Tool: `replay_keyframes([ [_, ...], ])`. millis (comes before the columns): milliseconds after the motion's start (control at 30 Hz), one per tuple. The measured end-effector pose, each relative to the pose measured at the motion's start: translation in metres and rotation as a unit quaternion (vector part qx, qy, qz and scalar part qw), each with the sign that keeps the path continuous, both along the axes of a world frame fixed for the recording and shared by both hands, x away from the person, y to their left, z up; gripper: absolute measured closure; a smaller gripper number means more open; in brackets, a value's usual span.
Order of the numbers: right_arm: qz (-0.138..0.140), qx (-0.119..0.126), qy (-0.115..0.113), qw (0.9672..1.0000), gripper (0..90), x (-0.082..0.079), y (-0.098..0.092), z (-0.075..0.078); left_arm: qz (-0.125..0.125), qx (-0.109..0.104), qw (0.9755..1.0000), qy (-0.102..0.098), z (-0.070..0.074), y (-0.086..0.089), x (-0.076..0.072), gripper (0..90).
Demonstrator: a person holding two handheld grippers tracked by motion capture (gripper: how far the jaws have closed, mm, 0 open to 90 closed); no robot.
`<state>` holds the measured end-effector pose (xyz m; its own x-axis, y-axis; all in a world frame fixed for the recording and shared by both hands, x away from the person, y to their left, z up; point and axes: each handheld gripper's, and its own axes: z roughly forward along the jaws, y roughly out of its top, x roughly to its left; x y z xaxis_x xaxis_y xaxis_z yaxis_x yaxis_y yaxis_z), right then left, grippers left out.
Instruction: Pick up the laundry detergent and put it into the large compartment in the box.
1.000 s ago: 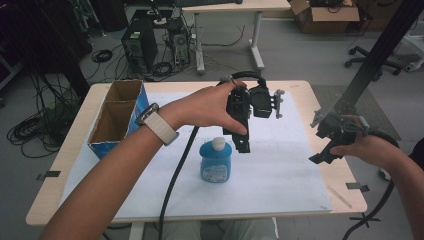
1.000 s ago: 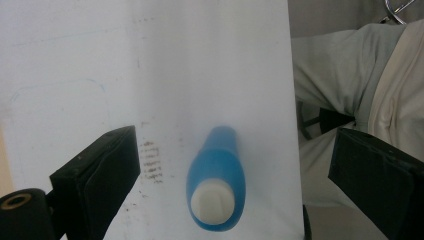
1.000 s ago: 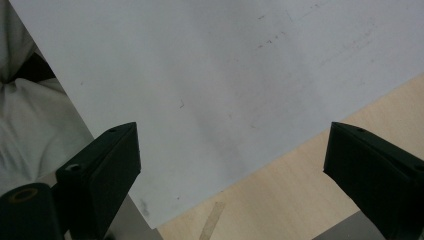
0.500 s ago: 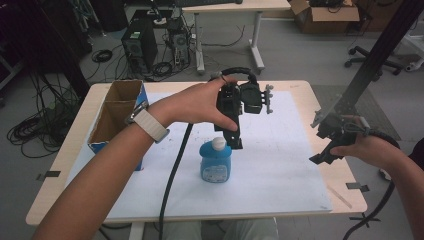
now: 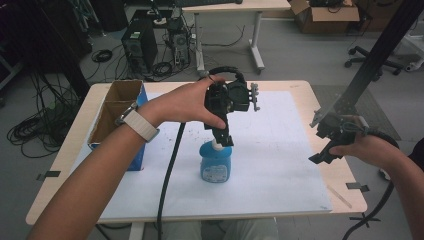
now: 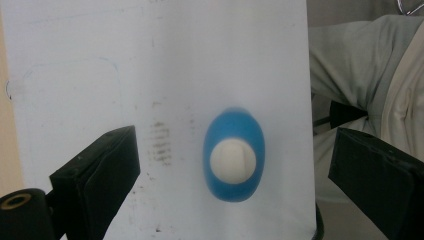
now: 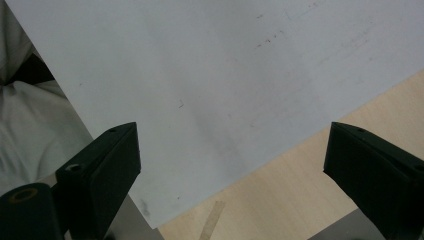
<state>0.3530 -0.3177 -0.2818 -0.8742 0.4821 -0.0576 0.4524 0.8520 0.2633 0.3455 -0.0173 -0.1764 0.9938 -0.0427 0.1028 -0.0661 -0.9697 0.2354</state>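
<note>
Two black jaws of the left gripper (image 6: 232,165) stand wide apart, released, and nothing is between their pads. Directly below this claw, in the gap between the jaws, the blue bottle (image 6: 233,152) stands upright on the white sheet (image 6: 165,65); its round white cap (image 6: 233,160) faces the camera of the left gripper view. The jaws are not touching the bottle in that view. From the high view, the left gripper (image 5: 225,140) points down with its tips just over the cap of the blue bottle (image 5: 215,162); whether they touch the cap I cannot tell there. The left hand (image 5: 187,102) holds the body of this claw from above, and a black cable (image 5: 167,172) hangs from it toward the near edge of the table (image 5: 345,180).

The right gripper (image 5: 325,150) is well apart from the bottle, over the right edge of the table, held in the right hand (image 5: 362,147). In the right gripper view its jaws are also spread wide and released, grasping nothing; the right gripper (image 7: 232,165) looks down on the corner of the white sheet (image 7: 200,75), with bare wood of the table (image 7: 300,200) just beyond the sheet edge.

Farther from the left claw, on its left side, an open cardboard box (image 5: 117,107) with blue sides stands at the left part of the table.
</note>
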Motion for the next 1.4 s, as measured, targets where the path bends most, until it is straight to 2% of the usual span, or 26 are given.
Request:
replay_keyframes([
  [267, -0.004, -0.002, -0.002, 1.0, 7.6, 0.0, 0.0, 0.002, 0.003, 0.005, 1.0, 0.001, -0.012, 0.009, 0.003, 6.3],
  [700, -0.004, -0.001, -0.003, 1.0, 7.6, -0.001, 0.001, 0.002, 0.004, 0.015, 0.9999, 0.001, -0.034, 0.012, 0.003, 6.4],
  [833, -0.004, 0.0, -0.003, 1.0, 7.6, -0.001, 0.001, 0.001, 0.0, 0.014, 0.9999, -0.008, -0.04, 0.012, 0.003, 6.6],
  [1400, -0.008, 0.003, -0.004, 1.0, 7.2, -0.001, -0.002, -0.001, 0.005, 0.015, 0.9999, -0.005, -0.063, 0.017, 0.001, 6.3],
])
